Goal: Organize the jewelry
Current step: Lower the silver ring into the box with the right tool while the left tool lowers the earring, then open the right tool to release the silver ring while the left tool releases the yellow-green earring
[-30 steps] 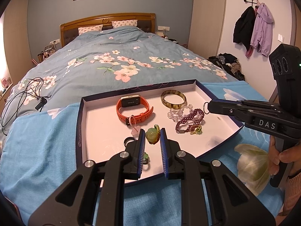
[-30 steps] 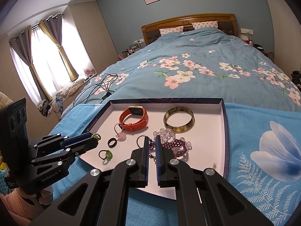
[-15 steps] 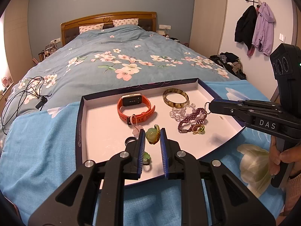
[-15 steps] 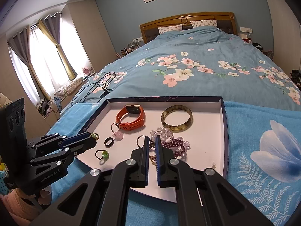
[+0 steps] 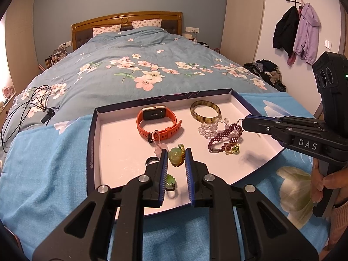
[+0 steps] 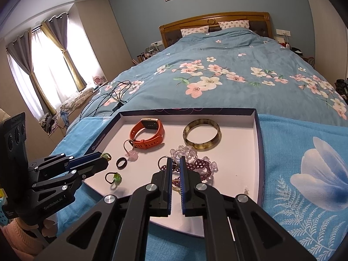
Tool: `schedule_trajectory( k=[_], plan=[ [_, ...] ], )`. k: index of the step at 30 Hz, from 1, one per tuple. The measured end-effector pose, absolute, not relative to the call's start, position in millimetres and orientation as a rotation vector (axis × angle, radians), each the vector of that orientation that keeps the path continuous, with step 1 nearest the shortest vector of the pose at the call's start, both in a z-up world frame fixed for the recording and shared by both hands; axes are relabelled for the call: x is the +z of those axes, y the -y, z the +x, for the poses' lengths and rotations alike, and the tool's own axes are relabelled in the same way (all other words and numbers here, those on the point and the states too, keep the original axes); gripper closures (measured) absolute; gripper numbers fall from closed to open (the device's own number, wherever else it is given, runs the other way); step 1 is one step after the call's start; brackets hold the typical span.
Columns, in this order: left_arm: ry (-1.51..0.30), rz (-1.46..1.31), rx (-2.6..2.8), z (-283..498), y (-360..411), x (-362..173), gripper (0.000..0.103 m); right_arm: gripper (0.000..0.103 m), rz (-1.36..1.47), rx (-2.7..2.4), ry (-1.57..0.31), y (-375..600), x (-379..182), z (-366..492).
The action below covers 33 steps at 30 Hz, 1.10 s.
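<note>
Left gripper [image 5: 176, 155] clamps a pale green jade ring [image 5: 175, 157] between its blue pads, lifted above the white tray [image 5: 113, 152]. Right gripper [image 6: 176, 163] is pinched on the metal ring [image 6: 162, 162] of the purple bead bracelet [image 6: 201, 165], which lies in the tray beside an orange watch [image 6: 150, 133] and amber bangle [image 6: 202, 134], on the bed [image 6: 217, 65].

1. The tray's [image 5: 91, 143] left half lies mostly bare.
2. Its right side is crowded: bangle [image 5: 205, 114], clear beads [image 5: 206, 128], maroon bracelet [image 5: 224, 136].
3. The orange watch [image 5: 157, 122] blocks the back centre.
</note>
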<state>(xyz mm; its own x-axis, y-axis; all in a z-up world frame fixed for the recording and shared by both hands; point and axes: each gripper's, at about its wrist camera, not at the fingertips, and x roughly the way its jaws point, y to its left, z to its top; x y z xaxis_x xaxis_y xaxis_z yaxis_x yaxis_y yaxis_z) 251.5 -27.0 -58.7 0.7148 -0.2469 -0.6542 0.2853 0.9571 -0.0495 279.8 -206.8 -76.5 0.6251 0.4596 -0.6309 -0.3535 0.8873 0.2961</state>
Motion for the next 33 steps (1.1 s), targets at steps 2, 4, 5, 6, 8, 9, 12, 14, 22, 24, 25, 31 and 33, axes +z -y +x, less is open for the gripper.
schedule_trajectory(
  k=[2, 4, 5, 6, 8, 9, 12, 14, 22, 24, 25, 31, 33],
  plan=[
    [-0.717, 0.055, -0.295, 252.4, 27.0, -59.4, 0.087, 0.098, 0.147, 0.466, -0.766, 205.7, -77.0, 280.7],
    [-0.718, 0.055, -0.294, 253.0, 27.0, -59.5, 0.087, 0.098, 0.145, 0.465, -0.768, 205.2, -77.5, 281.1],
    [-0.718, 0.054, -0.294, 253.0, 26.7, -59.7, 0.087, 0.098, 0.145, 0.464, -0.768, 205.0, -77.4, 281.5],
    [-0.719, 0.054, -0.294, 253.0, 27.1, -59.4, 0.087, 0.098, 0.145, 0.463, -0.769, 204.9, -77.9, 282.0],
    [-0.719, 0.053, -0.293, 252.9, 26.7, -59.6, 0.087, 0.098, 0.142, 0.461, -0.774, 204.6, -79.1, 283.0],
    [-0.720, 0.054, -0.293, 253.3, 26.4, -60.2, 0.087, 0.098, 0.141, 0.460, -0.776, 204.5, -79.6, 283.6],
    [-0.724, 0.054, -0.290, 253.3, 25.2, -61.6, 0.087, 0.098, 0.136, 0.458, -0.782, 203.5, -81.1, 285.1],
    [-0.727, 0.054, -0.287, 253.8, 23.6, -63.1, 0.087, 0.098, 0.136, 0.458, -0.785, 203.4, -81.8, 285.4],
    [-0.733, 0.054, -0.281, 256.3, 23.3, -65.6, 0.087, 0.098, 0.135, 0.451, -0.794, 202.7, -83.6, 287.6],
    [-0.732, 0.053, -0.280, 256.0, 22.7, -65.6, 0.087, 0.098, 0.135, 0.450, -0.796, 202.5, -84.2, 288.0],
    [-0.733, 0.052, -0.279, 256.2, 22.0, -66.3, 0.087, 0.098, 0.134, 0.448, -0.797, 202.5, -84.6, 288.3],
    [-0.739, 0.051, -0.271, 258.5, 21.2, -69.1, 0.087, 0.098, 0.135, 0.440, -0.807, 202.2, -87.9, 291.1],
    [-0.741, 0.052, -0.267, 259.2, 21.6, -69.6, 0.087, 0.098, 0.135, 0.439, -0.811, 202.4, -89.2, 291.3]
  ],
)
